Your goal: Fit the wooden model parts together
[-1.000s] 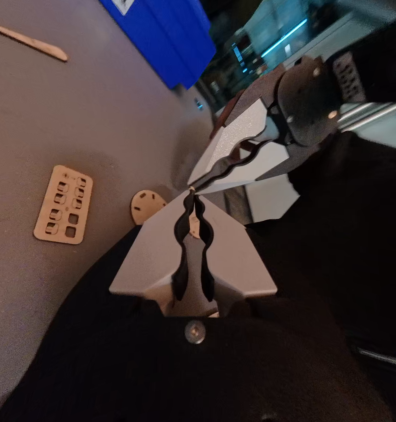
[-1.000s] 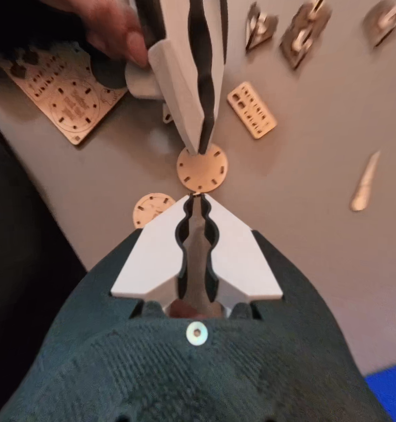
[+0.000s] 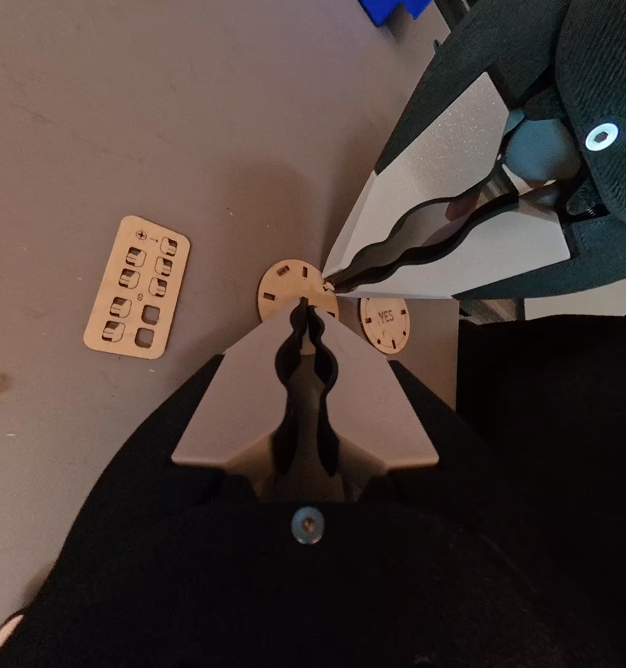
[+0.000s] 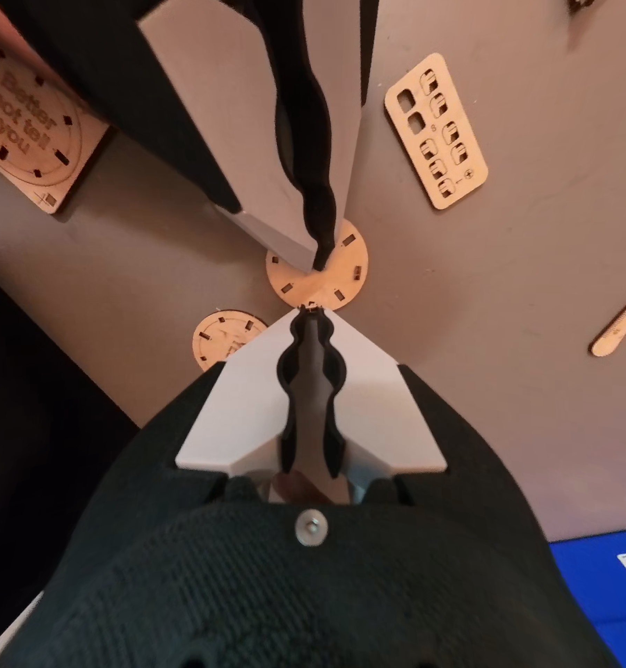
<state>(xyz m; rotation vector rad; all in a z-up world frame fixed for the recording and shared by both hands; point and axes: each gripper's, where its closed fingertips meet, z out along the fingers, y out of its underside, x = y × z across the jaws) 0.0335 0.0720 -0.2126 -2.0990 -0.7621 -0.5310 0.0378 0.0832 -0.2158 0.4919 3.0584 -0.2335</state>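
- Since a second ago, both views have closed in on the round pale-wood slotted disc (image 4: 317, 269); it lies flat on the grey tabletop (image 3: 159, 108).
- Left gripper (image 3: 304, 303): jaws together, empty, tips resting on the disc, seemingly steadying it.
- Right gripper (image 4: 311, 308): nearly closed on a tiny pale wooden peg (image 3: 328, 286) at the disc's rim slot.
- Peg's shape is too small to make out.
- Second round engraved wooden disc (image 3: 384, 321) lies beside, partly hidden.
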